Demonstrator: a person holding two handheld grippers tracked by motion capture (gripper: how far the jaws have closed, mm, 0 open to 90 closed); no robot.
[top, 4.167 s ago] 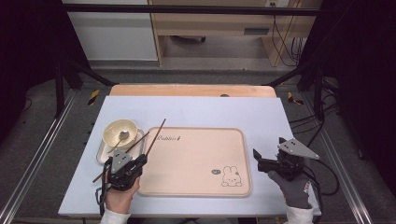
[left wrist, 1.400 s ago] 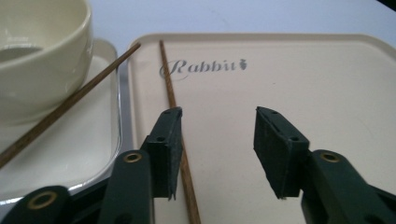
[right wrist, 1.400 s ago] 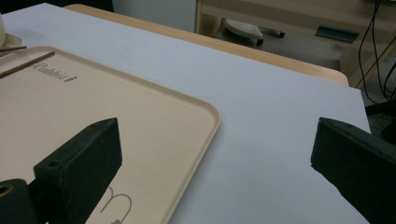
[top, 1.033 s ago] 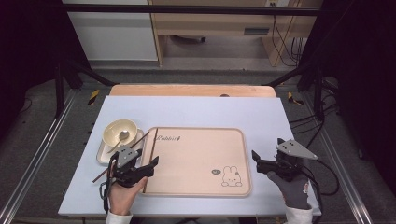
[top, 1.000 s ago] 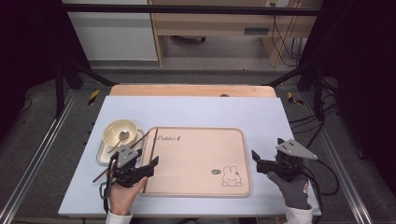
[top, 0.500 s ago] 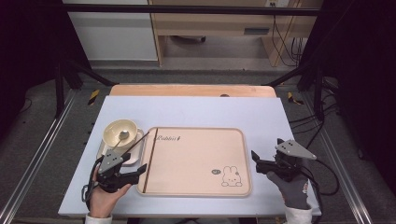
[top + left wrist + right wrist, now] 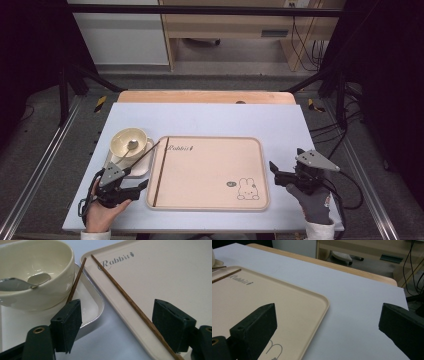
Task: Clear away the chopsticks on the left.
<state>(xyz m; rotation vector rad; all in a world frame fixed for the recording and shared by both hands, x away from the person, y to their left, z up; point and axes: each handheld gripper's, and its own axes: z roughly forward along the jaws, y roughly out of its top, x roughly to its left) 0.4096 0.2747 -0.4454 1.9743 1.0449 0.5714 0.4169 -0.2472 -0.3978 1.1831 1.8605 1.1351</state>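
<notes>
Jaws of the left hand-held gripper (image 7: 117, 327) stood wide apart with nothing between the pads, low over the counter (image 7: 210, 117) at the front left corner of the beige tray (image 7: 210, 172). One chopstick (image 7: 132, 306) lay just ahead, flat along the tray's left edge, its near end running under the right-hand jaw in the left gripper view. Its partner, the second chopstick (image 7: 76, 280), leaned on the small white dish (image 7: 91, 302) beside the cream bowl (image 7: 37, 270), its far tip near the tray's corner. A spoon (image 7: 22, 283) rested inside that bowl.

Farther off, the right hand-held gripper (image 7: 290, 175) hung open and empty just beyond the tray's right edge, near the printed rabbit (image 7: 246, 189).

Trouble could come from the second stick's perch: a closing jaw that brushed it might roll it off the dish onto the counter, or nudge the bowl and rattle the spoon. A thin round stick also tends to twist out of flat pads if caught near one end. Reaching across, the jaw could equally knock the stick already laid on the tray out of line.
</notes>
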